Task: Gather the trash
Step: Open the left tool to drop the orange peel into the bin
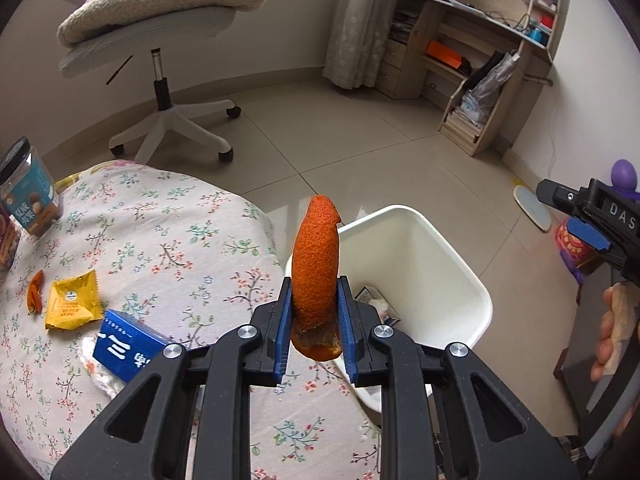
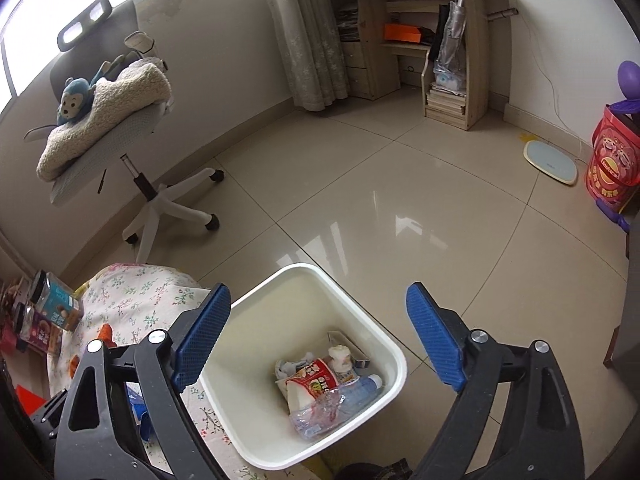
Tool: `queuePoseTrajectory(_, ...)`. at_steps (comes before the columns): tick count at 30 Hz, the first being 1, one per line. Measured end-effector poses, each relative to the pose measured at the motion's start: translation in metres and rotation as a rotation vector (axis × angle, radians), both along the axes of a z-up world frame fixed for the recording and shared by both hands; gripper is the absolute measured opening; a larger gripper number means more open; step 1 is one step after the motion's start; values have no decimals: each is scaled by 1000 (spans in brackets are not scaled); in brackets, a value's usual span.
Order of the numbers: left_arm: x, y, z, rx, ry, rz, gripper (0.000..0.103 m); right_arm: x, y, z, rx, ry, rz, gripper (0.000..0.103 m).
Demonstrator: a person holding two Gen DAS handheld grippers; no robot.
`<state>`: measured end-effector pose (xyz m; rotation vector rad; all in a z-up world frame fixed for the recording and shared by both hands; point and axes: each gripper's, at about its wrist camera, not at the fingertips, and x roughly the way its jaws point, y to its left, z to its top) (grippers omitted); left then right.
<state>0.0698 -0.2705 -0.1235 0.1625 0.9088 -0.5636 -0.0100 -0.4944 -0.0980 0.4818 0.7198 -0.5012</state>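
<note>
Between the blue pads of the left gripper (image 1: 315, 312), a curved strip of orange peel (image 1: 316, 268) stands upright, clamped near its lower end, with its tip rising above the fingers. It hangs at the edge of the floral-covered bed (image 1: 168, 216), just beside the white trash bin (image 1: 472, 280) on the tiled floor. Behind on the bedcover lie a yellow snack wrapper (image 1: 73, 300), a smaller scrap of orange peel (image 1: 35, 292), a blue box (image 1: 128, 348) resting on crumpled tissue, and a jar of nuts (image 1: 28, 192). Over the bin, the right gripper (image 2: 318, 336) hovers with its jaws spread wide and nothing between them. Inside the bin sit a crushed plastic bottle (image 2: 336, 404), a red-and-white snack bag (image 2: 308, 384) and wadded tissue (image 2: 340, 356).
</note>
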Motion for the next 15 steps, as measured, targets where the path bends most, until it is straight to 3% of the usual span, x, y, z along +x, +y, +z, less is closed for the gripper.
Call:
queuePoseTrajectory(5,-16,-36,-13,-9,16,-94,23,-16,-20,-3,9,0,-83,89)
queuePoseTrajectory(8,-19,-51,-19,-31,54,-122,45,-24,-28,-1,6,-9,-122,90)
queuePoseTrajectory(15,-23,-49,-7,9,-20,-120,54,-23,-13,4,-72,-3,-113,95)
